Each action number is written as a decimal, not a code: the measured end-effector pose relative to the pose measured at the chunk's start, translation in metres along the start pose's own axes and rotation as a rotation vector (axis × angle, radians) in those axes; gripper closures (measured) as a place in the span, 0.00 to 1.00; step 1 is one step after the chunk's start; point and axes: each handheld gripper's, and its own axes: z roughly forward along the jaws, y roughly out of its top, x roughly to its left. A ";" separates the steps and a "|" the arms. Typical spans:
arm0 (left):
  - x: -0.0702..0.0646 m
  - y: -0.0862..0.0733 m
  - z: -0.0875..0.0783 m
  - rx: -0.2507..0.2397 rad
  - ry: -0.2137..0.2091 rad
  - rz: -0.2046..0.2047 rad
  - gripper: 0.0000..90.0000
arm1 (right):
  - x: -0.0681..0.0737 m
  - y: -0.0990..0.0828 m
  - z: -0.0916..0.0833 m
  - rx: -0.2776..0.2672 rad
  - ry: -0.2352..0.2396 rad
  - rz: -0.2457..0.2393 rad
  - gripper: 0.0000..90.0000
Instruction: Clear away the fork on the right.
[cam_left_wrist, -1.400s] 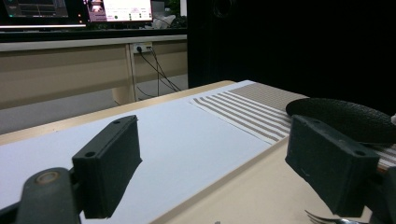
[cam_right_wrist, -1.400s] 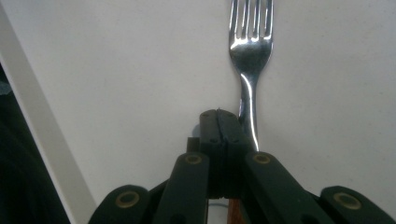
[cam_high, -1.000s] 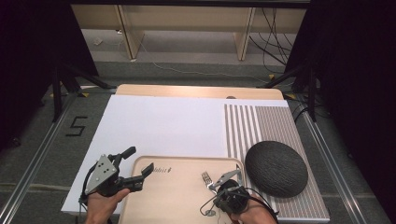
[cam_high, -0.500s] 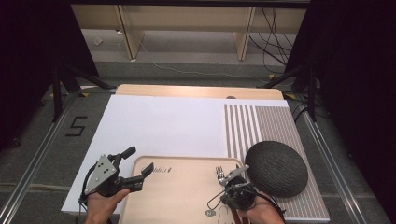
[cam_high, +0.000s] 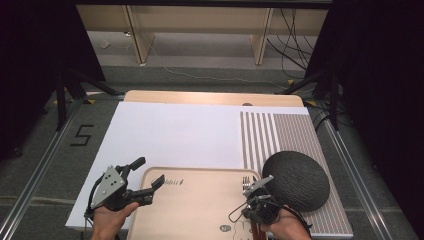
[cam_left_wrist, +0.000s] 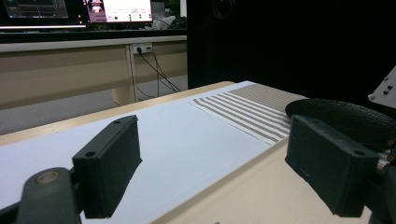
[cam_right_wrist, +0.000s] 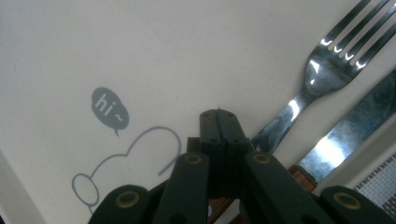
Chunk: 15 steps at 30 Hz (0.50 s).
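1. My left gripper (cam_high: 146, 172): jaws apart, nothing between them, hovering at the left edge of the wooden tray (cam_high: 200, 200).
2. Fork (cam_right_wrist: 322, 79): lying flat on the tray near its right rim, beside the knife (cam_right_wrist: 345, 140); I judge it already laid down.
3. My right gripper (cam_right_wrist: 219, 122): jaws together, nothing between them, just beside the fork's handle.
4. Dark round mat (cam_high: 296, 180): on the striped placemat (cam_high: 280, 135), nothing on it; cutlery may still have to be moved.

Pale beige tray (cam_high: 195, 210) with grey cartoon print, shiny silver fork (cam_right_wrist: 322, 70), dark grey textured bowl (cam_high: 296, 180), beige-and-white striped mat (cam_high: 280, 135), white sheet (cam_high: 170, 135)
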 end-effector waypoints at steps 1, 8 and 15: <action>0.000 0.000 0.000 0.000 -0.001 0.001 0.19 | -0.001 0.000 0.000 0.000 0.002 0.005 1.00; 0.000 0.000 0.000 -0.001 -0.001 0.000 0.19 | -0.004 -0.002 -0.002 -0.001 0.004 0.015 1.00; 0.000 0.000 0.000 0.000 -0.001 0.001 0.19 | -0.004 -0.002 -0.004 -0.016 0.031 0.028 0.87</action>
